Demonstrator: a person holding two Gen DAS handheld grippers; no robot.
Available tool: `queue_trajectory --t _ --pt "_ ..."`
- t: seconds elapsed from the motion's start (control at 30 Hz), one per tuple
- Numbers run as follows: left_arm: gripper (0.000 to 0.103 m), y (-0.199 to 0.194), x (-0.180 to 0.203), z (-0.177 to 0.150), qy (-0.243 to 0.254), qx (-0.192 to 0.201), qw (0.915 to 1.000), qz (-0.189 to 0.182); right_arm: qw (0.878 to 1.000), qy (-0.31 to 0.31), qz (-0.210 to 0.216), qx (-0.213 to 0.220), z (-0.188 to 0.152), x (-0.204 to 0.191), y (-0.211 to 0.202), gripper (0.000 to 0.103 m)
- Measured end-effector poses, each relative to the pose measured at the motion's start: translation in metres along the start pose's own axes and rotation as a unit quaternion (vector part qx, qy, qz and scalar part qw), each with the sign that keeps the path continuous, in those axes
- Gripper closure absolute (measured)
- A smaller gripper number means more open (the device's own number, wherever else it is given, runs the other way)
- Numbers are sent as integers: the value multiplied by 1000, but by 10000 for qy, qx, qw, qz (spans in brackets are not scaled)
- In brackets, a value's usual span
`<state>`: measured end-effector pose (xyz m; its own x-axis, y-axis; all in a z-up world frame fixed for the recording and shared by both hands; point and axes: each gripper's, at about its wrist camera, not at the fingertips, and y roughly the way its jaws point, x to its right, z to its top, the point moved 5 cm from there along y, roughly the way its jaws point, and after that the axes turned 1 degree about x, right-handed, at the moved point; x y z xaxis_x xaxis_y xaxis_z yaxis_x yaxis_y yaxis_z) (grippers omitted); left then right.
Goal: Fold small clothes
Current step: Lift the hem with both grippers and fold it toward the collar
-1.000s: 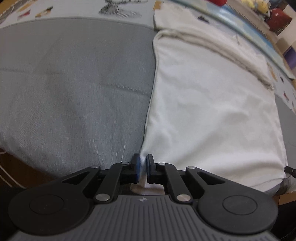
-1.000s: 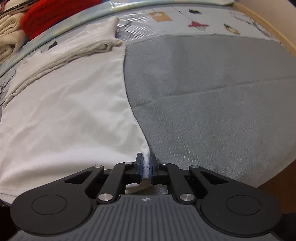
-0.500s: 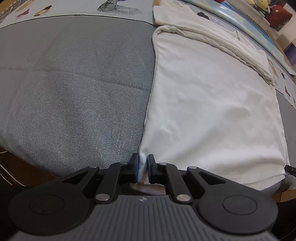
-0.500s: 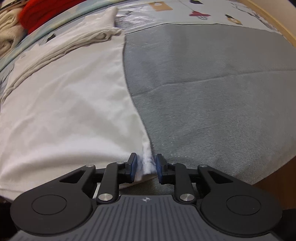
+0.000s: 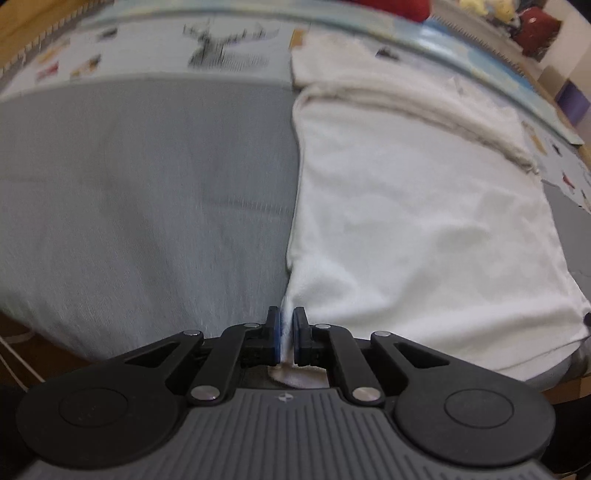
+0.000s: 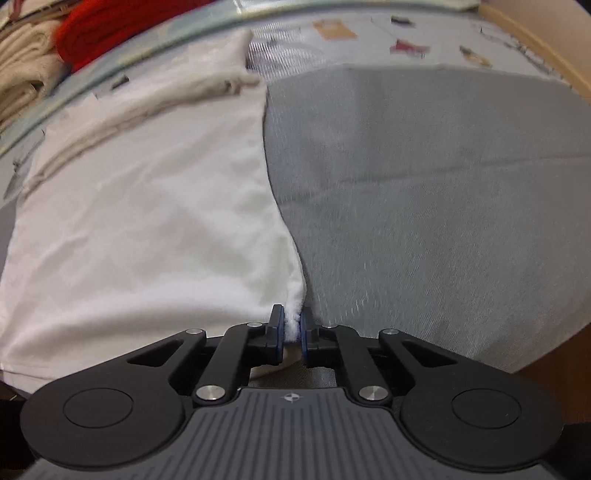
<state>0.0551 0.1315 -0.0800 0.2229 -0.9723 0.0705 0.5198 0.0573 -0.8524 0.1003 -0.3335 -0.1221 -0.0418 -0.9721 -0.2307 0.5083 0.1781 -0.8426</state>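
Observation:
A white garment [image 5: 406,221] lies flat on a grey mat [image 5: 147,184], with its far part folded over into a thick cream band [image 5: 406,99]. In the left wrist view, my left gripper [image 5: 287,321] is at the garment's near left corner, its jaws closing with the hem pinched between the blue pads. The right wrist view shows the same garment [image 6: 147,221] to the left. My right gripper [image 6: 291,321] is at its near right corner, jaws closing with a tuft of white fabric squeezed between the pads.
The grey mat [image 6: 443,184] spreads wide on the outer side of each gripper. A printed sheet [image 5: 221,55] lies beyond it. A red cloth [image 6: 110,26] and stacked cream cloths [image 6: 26,74] sit at the far left. The wooden table edge [image 6: 535,44] curves at the right.
The right gripper's jaws opened around the corner half a second ago and have shut on it again. The left gripper has kept its hold on the hem and tilted slightly.

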Motion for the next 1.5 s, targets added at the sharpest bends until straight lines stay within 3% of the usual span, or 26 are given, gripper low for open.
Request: queue_trajectory --t 0.13,0.23,0.47,0.63,0.73,0.87,1.0,1.1,1.33,1.43,1.5 --pt "97 -22 3 10 -49 310 9993 -189 9982 21 241 548 10 -4 -27 96" --pt "97 -51 4 17 -226 485 9968 -597 9950 61 457 882 21 -5 -54 96" --pt "97 -145 1 24 -170 962 9886 -1149 9789 -228 952 1796 40 -6 -155 97" --pt "98 -210 -10 10 -200 1148 9802 -1598 9684 -250 1286 2125 24 4 -230 97" --pt "98 -219 -14 2 -266 1068 9792 -1706 9674 -294 1320 2141 9 12 -256 97" --pt "98 -196 -17 10 -309 891 9841 -1506 9710 -162 1325 1984 4 17 -255 97" --pt "97 -163 -13 42 -133 828 9870 -1371 9753 -182 1016 1951 19 15 -234 97" --pt "97 -137 -7 76 297 792 9893 -1192 9753 -340 801 2028 43 11 -220 97" --pt "97 -63 7 144 503 596 9921 -980 9769 -683 617 1929 118 2 -164 97" --pt "97 -22 5 151 483 299 9933 -1002 9790 -923 564 1730 147 -2 -128 97" --pt "97 1 -3 152 149 -104 9952 -958 9791 -1182 447 1596 158 -5 -101 97"
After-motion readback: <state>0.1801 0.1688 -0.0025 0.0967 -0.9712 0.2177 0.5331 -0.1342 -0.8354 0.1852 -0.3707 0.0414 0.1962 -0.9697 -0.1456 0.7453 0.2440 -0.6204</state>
